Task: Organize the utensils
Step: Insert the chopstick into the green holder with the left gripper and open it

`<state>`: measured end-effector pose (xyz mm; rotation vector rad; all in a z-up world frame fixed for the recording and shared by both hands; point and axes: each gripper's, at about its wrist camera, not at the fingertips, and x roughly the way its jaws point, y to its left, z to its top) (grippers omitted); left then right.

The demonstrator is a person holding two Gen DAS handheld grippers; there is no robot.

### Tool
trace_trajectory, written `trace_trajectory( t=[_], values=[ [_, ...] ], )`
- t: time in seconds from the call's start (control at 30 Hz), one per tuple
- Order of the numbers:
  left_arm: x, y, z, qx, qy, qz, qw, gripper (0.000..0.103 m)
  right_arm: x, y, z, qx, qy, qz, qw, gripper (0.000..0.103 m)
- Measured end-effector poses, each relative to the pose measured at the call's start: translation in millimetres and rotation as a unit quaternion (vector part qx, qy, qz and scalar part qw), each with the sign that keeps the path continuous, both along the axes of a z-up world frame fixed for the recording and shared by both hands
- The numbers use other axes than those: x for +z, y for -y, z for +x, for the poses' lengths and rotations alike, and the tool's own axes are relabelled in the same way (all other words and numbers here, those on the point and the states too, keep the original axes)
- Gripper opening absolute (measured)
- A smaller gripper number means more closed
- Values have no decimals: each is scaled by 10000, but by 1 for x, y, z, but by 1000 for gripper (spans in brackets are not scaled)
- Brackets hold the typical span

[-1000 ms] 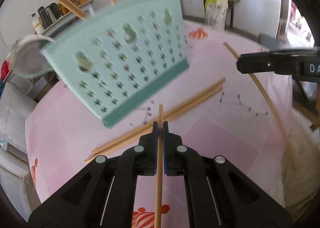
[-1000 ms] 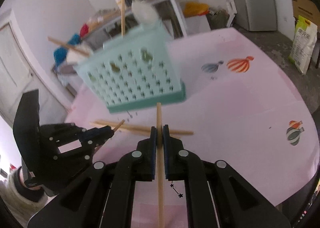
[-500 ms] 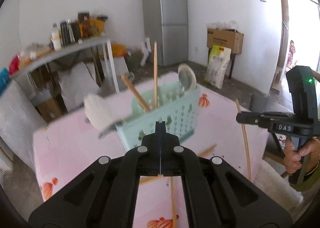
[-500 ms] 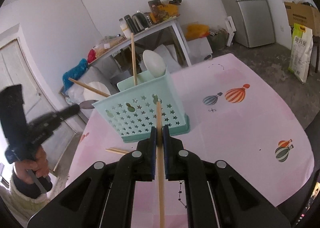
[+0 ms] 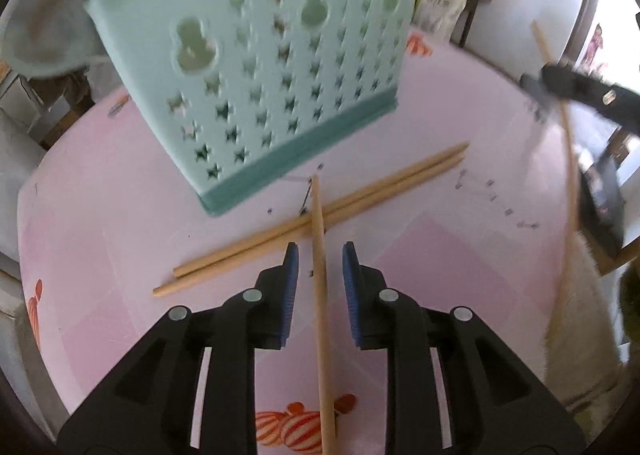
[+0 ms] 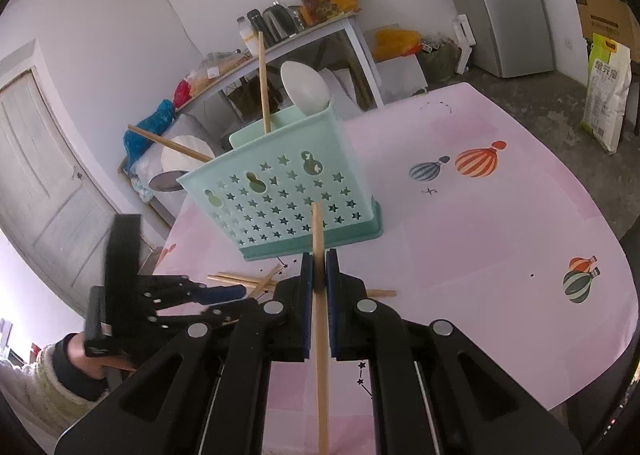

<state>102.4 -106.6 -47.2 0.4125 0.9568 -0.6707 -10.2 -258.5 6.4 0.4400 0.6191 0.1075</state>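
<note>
A mint-green utensil basket (image 6: 288, 195) with star holes stands on the pink table (image 6: 480, 239); it holds two chopsticks and white spoons. It fills the top of the left wrist view (image 5: 256, 67). My left gripper (image 5: 318, 267) is open, its jaws on either side of a chopstick (image 5: 320, 287) that lies across two other chopsticks (image 5: 320, 211) on the table. It shows low at the left of the right wrist view (image 6: 216, 295). My right gripper (image 6: 319, 275) is shut on another chopstick (image 6: 318, 239) in front of the basket; it also shows at the right of the left wrist view (image 5: 560, 87).
A cluttered shelf (image 6: 296, 43), a door (image 6: 48, 159) and a fridge (image 6: 508, 3) stand behind the table. A cardboard box (image 6: 604, 19) and a sack (image 6: 608, 95) are on the floor at right. The table edge (image 5: 560, 295) is at the right of the left wrist view.
My left gripper dipped back down to the table and opened around a chopstick lying across the pair. My right gripper kept its chopstick and moved little.
</note>
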Motion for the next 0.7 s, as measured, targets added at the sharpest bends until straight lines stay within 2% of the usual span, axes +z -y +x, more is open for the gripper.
trace_trajectory(
  t=[0.07,0.13,0.17,0.33,0.5,0.7],
  values=[
    [-2,0,0,7,61,-22,10000,20,-2,1,1,1,-21,14,10000,7],
    [-3,-2,2,58,83,-45,9999,6,-4,1,2,3,-50,36,10000,7],
    [-2,-3,3,85,103,-42,9999,5,-5,1,2,2,-59,45,10000,7],
    [17,-19,0,95,354,-170,9992,4,-5,2,2,-20,-62,77,9999,7],
    [73,-42,-17,106,822,-788,9934,4,-3,2,1,-24,-14,82,10000,7],
    [144,-58,-39,-42,1431,-1680,9753,4,0,2,-2,-32,55,71,10000,7]
  ],
)
